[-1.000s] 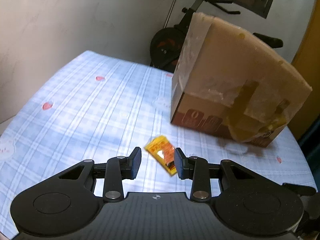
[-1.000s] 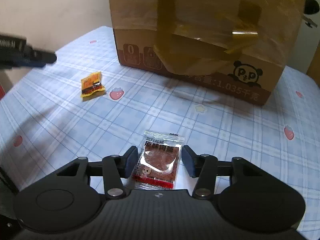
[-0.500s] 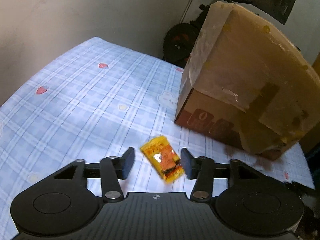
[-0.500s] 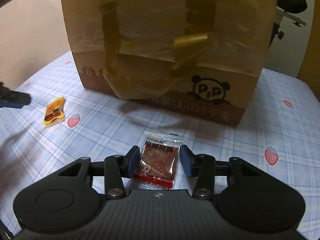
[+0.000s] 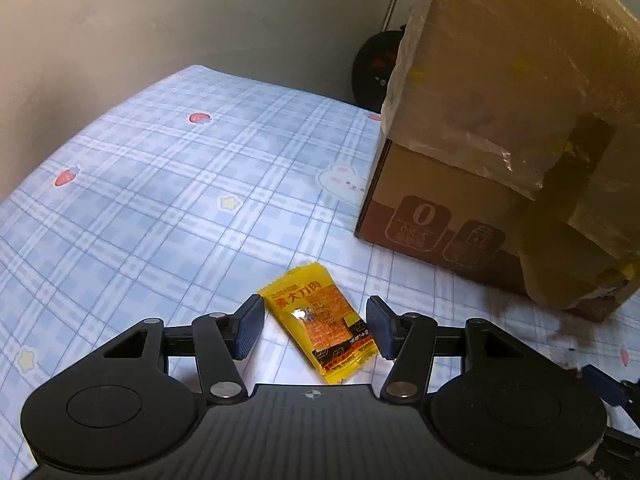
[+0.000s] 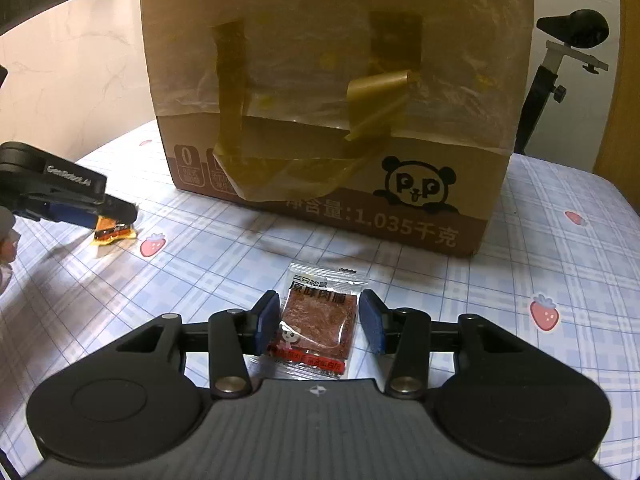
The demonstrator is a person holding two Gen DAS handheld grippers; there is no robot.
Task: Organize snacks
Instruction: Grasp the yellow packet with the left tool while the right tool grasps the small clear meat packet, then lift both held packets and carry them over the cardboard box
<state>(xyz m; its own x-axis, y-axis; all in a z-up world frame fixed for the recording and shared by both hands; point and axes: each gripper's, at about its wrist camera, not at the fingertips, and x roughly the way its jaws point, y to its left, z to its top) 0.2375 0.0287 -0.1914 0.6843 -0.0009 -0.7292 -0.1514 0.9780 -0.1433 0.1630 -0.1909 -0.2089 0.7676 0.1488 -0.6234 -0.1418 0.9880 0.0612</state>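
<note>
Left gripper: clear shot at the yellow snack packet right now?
Likely yes. The left gripper is open with the yellow snack packet lying flat between its fingers; nothing blocks it, and the cardboard box stands apart.

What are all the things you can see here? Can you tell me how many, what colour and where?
yellow snack packet: one, yellow and orange, flat on the cloth between the left fingers
meat snack packet: one, clear with red strip, flat between the right fingers
cardboard box: one, brown, taped, behind both packets
tablecloth: one, blue check with strawberries, under everything
exercise bike: one, black, behind the box
left gripper: one, black, open around the yellow packet
right gripper: one, black, open around the meat packet
</note>
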